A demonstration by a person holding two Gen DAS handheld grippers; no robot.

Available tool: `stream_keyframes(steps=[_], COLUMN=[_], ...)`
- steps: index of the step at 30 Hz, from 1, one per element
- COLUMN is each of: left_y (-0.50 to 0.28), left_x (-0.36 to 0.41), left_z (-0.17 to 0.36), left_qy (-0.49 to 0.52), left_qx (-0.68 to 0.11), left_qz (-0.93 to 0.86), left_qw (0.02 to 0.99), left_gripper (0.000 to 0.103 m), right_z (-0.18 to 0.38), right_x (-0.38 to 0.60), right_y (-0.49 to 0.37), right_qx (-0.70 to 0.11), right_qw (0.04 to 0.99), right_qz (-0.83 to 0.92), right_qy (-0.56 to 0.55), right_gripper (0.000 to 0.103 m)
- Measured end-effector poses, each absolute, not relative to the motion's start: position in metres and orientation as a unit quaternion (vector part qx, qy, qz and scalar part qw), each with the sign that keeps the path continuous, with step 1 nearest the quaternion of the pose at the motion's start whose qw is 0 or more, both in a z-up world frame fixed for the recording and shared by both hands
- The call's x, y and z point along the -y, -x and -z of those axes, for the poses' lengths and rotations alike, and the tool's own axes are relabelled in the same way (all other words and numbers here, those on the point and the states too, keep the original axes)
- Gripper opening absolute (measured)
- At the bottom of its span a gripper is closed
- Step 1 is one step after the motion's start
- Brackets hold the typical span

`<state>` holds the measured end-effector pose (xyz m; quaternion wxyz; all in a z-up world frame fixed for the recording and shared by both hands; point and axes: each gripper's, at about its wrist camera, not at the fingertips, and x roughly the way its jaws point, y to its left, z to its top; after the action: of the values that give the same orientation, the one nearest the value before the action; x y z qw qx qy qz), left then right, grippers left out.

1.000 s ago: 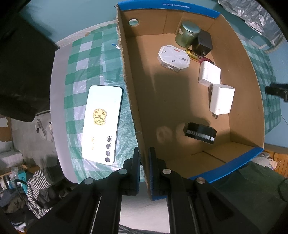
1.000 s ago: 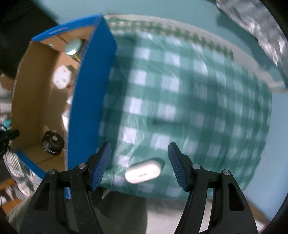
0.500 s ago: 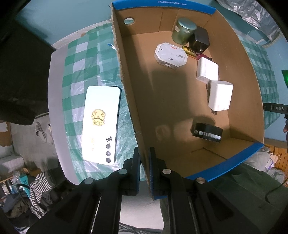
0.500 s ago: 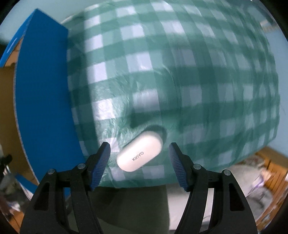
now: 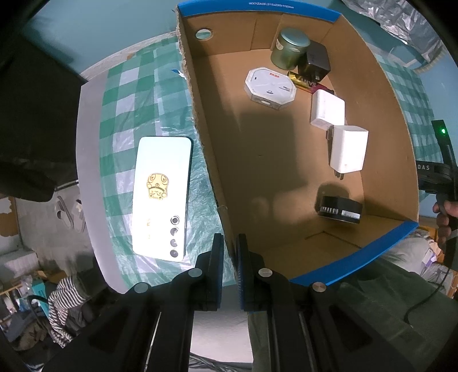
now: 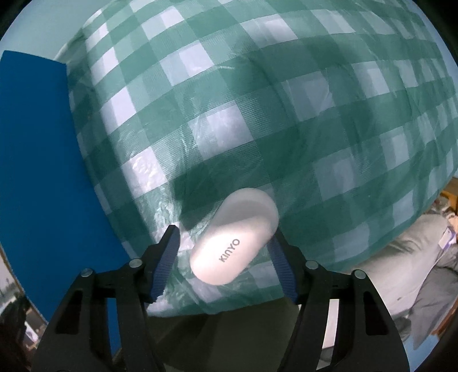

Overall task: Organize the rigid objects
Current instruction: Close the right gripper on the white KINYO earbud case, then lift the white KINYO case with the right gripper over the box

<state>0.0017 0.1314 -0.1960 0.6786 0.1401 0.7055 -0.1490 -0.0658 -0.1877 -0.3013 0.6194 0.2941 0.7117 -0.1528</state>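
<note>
The right gripper (image 6: pixel 226 251) is straddling the white case (image 6: pixel 233 239) near the worktop's front edge, its jaws closing in without yet gripping. The case's long axis is lying diagonal to the jaws. The left gripper (image 5: pixel 229 257) is clamping the cardboard box (image 5: pixel 200 120) wall. Beyond, the blue box side (image 6: pixel 40 160) is standing close.

You can read KINYO on the white oval case (image 6: pixel 234 248), a small white code line starting WXYZA on the box's blue rim (image 5: pixel 272 5), red PASA on the white octagonal box (image 5: pixel 270 84), DAS on the black device (image 5: pixel 435 168) at right.
</note>
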Motion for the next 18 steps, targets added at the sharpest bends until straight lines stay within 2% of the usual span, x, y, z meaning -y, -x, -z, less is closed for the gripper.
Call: stream_keyframes(steps=[1, 3, 6, 18], left_y=[-0.001, -0.001, -0.002, -0.002], left_x=[-0.131, -0.132, -0.133, -0.134], left_z=[0.196, 0.196, 0.196, 0.196], left_qy=[-0.140, -0.139, -0.136, -0.129], left_qx=[-0.705, -0.705, -0.705, -0.702], left_qz=[0.150, 0.152, 0.154, 0.155], left_qw=[0.679, 0.679, 0.679, 0.683], left_gripper=[0.008, 0.008, 0.009, 0.009], right_z=[0.301, 0.300, 0.299, 0.282], right_x=[0.187, 0.184, 0.179, 0.160], right_y=[0.065, 0.063, 0.059, 0.040], right_qx=[-0.710, -0.711, -0.716, -0.731], right_qw=[0.623, 0.628, 0.634, 0.662], right_qz=[0.156, 0.163, 0.153, 0.068], right_qy=[-0.288, -0.272, -0.251, -0.153], right_gripper=[0.059, 0.045, 0.038, 0.036])
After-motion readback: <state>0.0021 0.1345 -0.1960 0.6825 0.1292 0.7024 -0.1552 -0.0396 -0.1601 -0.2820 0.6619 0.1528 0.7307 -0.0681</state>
